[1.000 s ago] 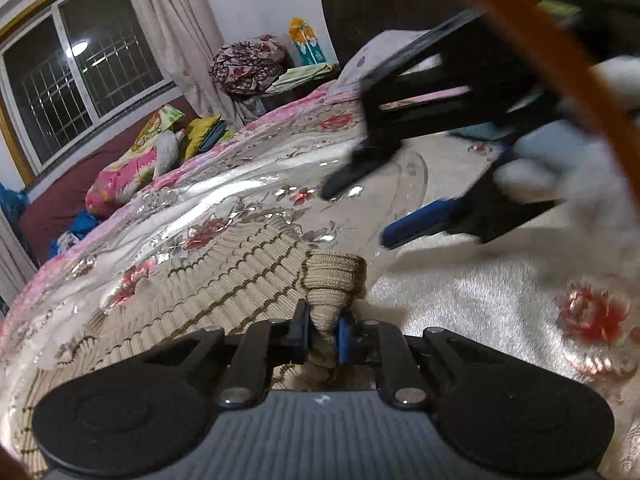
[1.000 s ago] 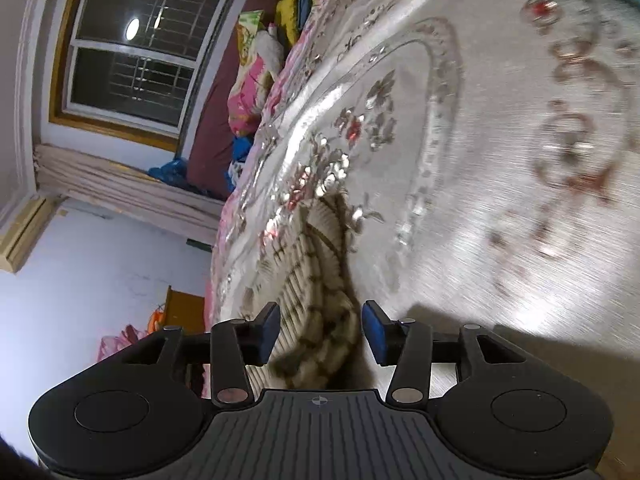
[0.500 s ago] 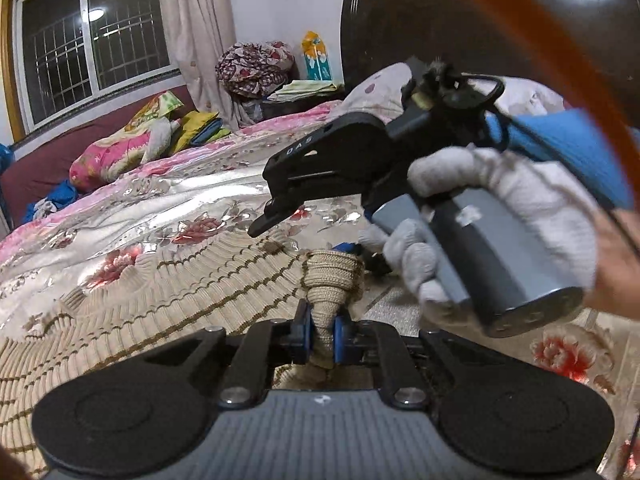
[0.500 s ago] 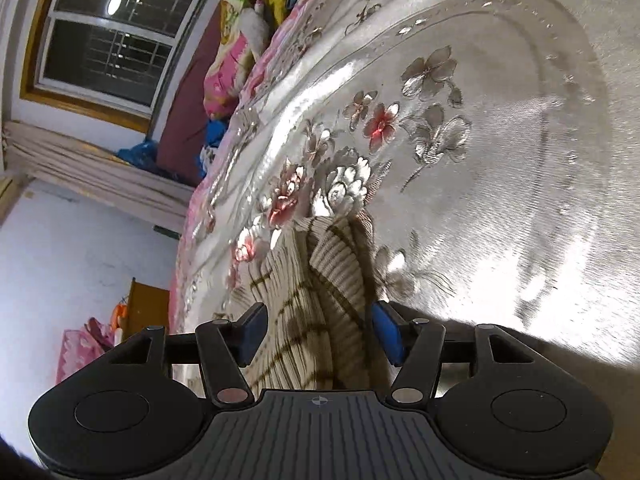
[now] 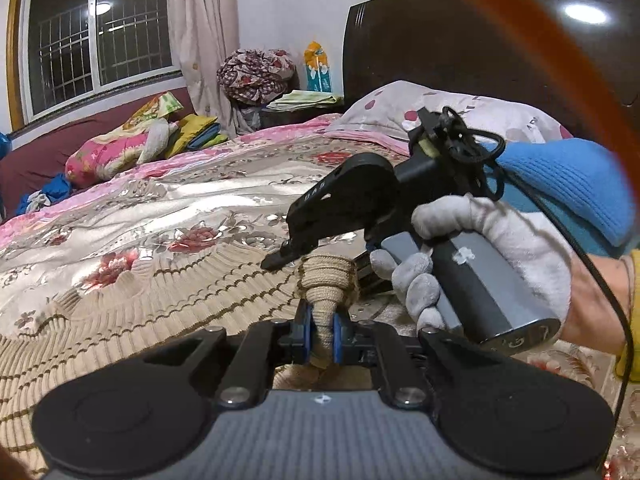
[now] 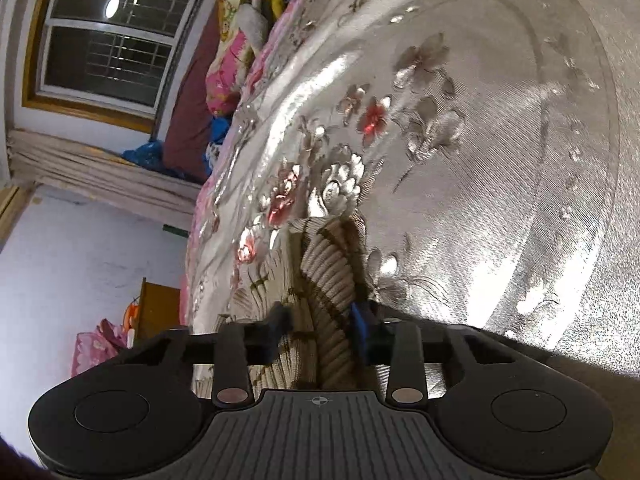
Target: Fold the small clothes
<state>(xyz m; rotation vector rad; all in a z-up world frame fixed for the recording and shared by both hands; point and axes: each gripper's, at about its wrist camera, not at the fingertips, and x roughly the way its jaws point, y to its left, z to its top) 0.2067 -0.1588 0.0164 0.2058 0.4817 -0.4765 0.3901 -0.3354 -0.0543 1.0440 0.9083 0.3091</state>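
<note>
A beige ribbed knit garment [image 5: 160,320] with brown stripes lies spread on the satin floral bedspread [image 5: 208,204]. My left gripper [image 5: 321,330] is shut on a bunched, rolled end of it, which sticks up between the blue pads. My right gripper [image 5: 320,268], held by a white-gloved hand [image 5: 500,248], reaches in from the right and straddles that same end just beyond the left pads. In the right wrist view a raised fold of the garment [image 6: 324,264] lies between the right gripper's [image 6: 320,326] blue pads. Its jaws are closing, and one pad is blurred.
A dark headboard [image 5: 460,40] and a spotted pillow [image 5: 400,108] stand at the back right. Folded bedding and cushions [image 5: 132,144] lie along the maroon bench under the window. An orange cable [image 5: 540,48] crosses the upper right. A blue sleeve [image 5: 568,184] follows the gloved hand.
The right gripper swept in from the right, settled over the garment's end beside the left gripper and narrowed its jaws around the fold. The left gripper rolled level and kept its hold.
</note>
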